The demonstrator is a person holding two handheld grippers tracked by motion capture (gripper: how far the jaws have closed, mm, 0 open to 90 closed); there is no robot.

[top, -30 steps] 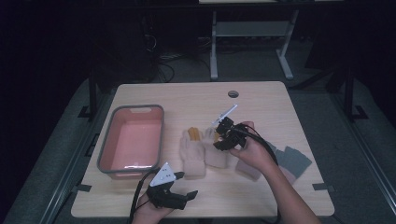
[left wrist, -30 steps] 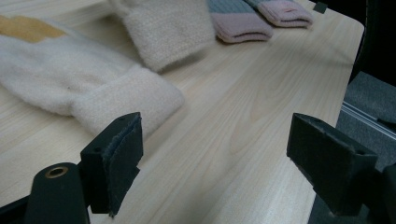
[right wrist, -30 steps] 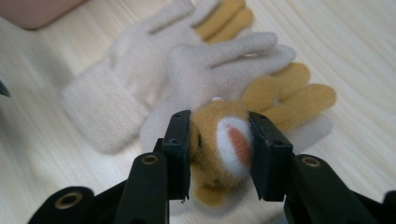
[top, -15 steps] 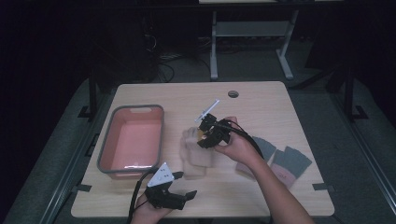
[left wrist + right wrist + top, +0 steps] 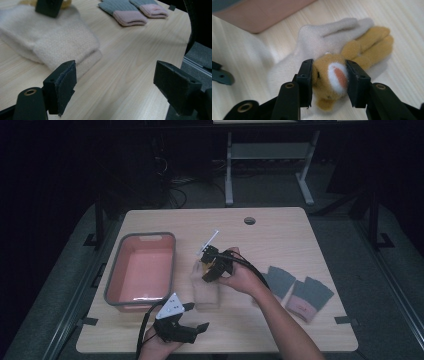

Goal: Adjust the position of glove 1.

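One yellow glove (image 5: 352, 60) lies on one cream glove (image 5: 312, 47) mid-table, pinched at its cuff by the right gripper (image 5: 329, 82). Left gripper (image 5: 117, 82) gapes wide, empty. Two grey gloves (image 5: 295, 287), one pink tub (image 5: 141, 270).

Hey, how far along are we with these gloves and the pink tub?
Nothing looks done yet: the pink tub holds no gloves. In hand: the right gripper is clamped on the yellow glove, which lies on the cream gloves. Left: the cream gloves and the grey and pink gloves lie on the table; the left gripper hangs open.
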